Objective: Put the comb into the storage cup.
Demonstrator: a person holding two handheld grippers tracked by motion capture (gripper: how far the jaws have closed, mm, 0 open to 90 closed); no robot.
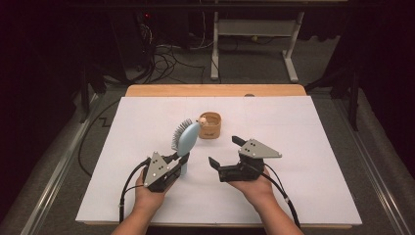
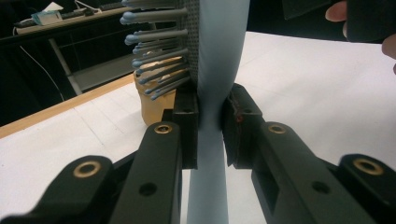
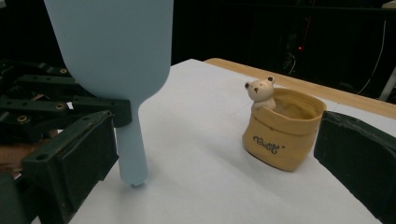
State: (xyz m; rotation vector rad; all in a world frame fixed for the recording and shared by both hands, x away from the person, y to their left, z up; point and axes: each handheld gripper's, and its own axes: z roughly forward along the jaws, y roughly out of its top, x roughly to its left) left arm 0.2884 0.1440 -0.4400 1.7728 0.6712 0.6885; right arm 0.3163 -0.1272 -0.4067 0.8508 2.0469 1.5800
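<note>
Fingers of your left gripper (image 1: 178, 159) are clenched on the narrow neck of the pale blue hairbrush (image 1: 186, 139), where handle meets head; that waist gives the pads (image 2: 187, 122) a seat that probably keeps the brush from sliding. You hold it upright, handle tip down just above the white table cover (image 1: 293, 127), bristles (image 2: 154, 51) facing away from your other hand. Your right gripper (image 1: 224, 152) stands just beside it with its fingers released and wide apart, nothing between them, likely poised to take the brush over or steady it. Beyond the brush head sits the tan pouch-shaped ceramic pot (image 1: 210, 125) with a small bear figure (image 3: 261, 93) on its rim, mouth upward, a plausible holder for the brush.
</note>
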